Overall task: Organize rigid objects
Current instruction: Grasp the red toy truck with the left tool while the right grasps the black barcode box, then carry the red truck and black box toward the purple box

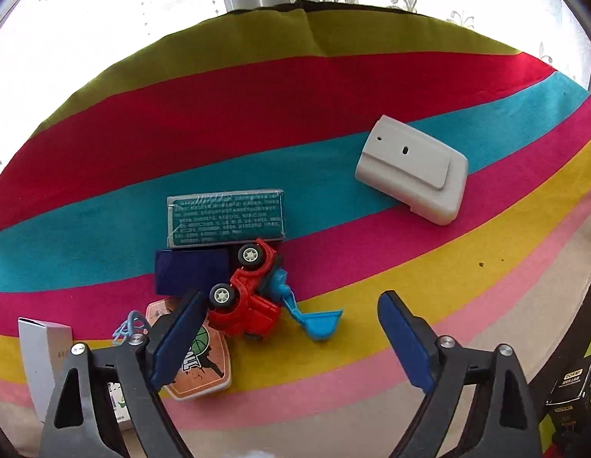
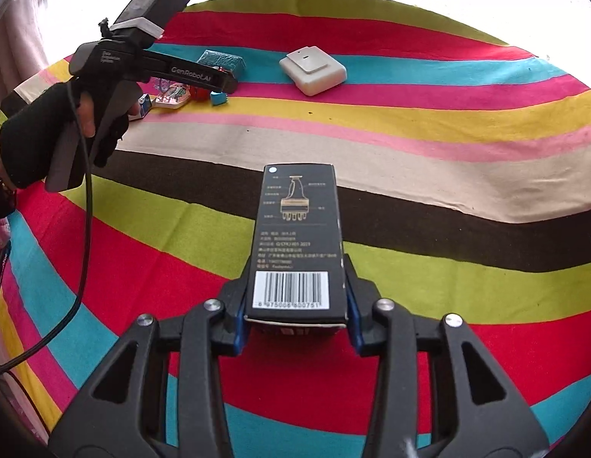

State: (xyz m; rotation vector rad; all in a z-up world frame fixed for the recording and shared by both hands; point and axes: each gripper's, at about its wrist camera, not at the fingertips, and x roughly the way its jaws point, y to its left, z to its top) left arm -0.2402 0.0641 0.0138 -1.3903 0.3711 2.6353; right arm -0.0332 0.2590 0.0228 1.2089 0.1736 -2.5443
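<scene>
Two grippers: right gripper [image 2: 297, 315] clamped on the black carton [image 2: 297, 236]; left gripper [image 1: 291, 339] spread wide, holding nothing.
Task thing: black carton, matte printed card, barcode at the near end, line drawing of a comb-like tool further up. Held by its near end, clear of the striped cloth [image 2: 448, 175].
Long axis: runs straight out from the right jaws, away from the camera, towards the far cluster of toys. Jaws press its two long side faces.
Landmark: red toy truck [image 1: 249, 301], glossy plastic, tipped on its side, white wheels showing.
Beside the truck: light-blue plastic scoop [image 1: 320, 322] to the right, apparently attached to it; dark blue block [image 1: 190, 271] touching it on the left; green foil-wrapped box [image 1: 226, 217] just beyond it, edge against the upper wheel.
Nearer than the truck: orange card-like pack with a basketball print [image 1: 203, 366], partly under the left finger; blue wire loop [image 1: 129, 326]; white carton [image 1: 43, 358] at far left.
Right of the truck, well apart: grey moulded plastic housing [image 1: 413, 170], smooth, rounded corners, lying alone on the cyan and magenta stripes.
Nearer hand: the left gripper hangs directly over the cluster; the right, with the carton, is well back across several stripes.
Judgement: the carton has to travel forward and left to join the group; the bare cloth right of the scoop looks the likeliest spot.
Risk: long carton gripped at one end may swing or droop.
</scene>
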